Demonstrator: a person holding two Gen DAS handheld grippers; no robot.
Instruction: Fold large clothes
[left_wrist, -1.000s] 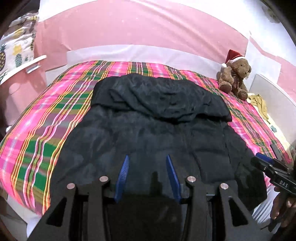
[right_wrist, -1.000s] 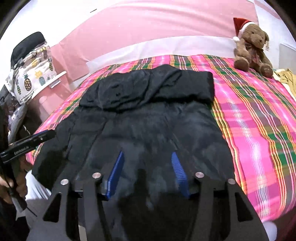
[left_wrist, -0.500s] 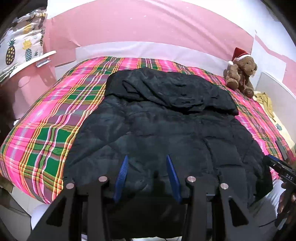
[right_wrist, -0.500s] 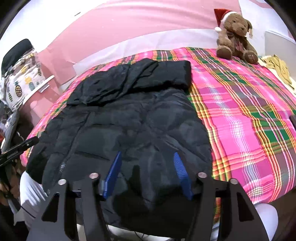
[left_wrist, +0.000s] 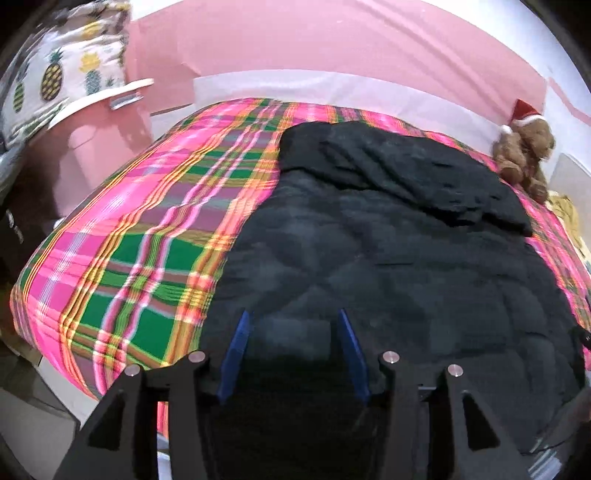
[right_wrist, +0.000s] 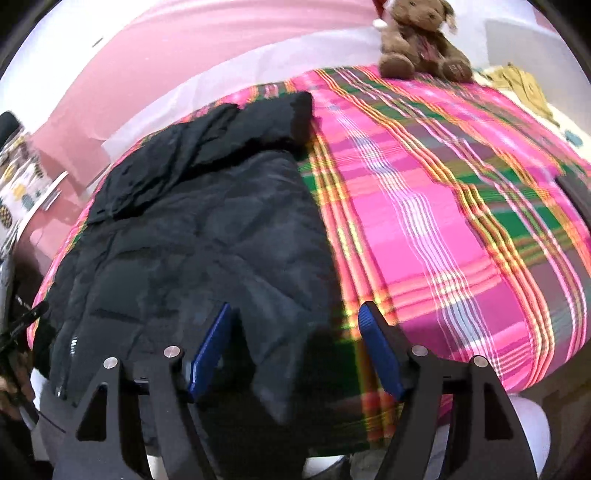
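Note:
A large black quilted jacket (left_wrist: 388, 258) lies spread on a pink and green plaid bed cover (left_wrist: 147, 236), hood end toward the far wall. My left gripper (left_wrist: 291, 317) hovers over the jacket's near hem toward its left side, jaws opening, nothing pinched between the blue pads. In the right wrist view the same jacket (right_wrist: 207, 236) fills the left half. My right gripper (right_wrist: 295, 314) stands open over the jacket's near right corner, where its edge meets the plaid cover (right_wrist: 443, 206); the fabric lies below the pads, not pressed by them.
A brown teddy bear (right_wrist: 421, 40) in a Santa hat (left_wrist: 522, 110) sits at the bed's far right corner. A pineapple-print fabric (left_wrist: 62, 77) rests on a pink stand left of the bed. Yellow cloth (right_wrist: 517, 85) lies beyond the bear. The bed's near edge drops off just under both grippers.
Both grippers moved down and closer to the jacket's near hem, the left shifting left and the right shifting right. The right jaws have spread wider; the left jaws widened slightly.

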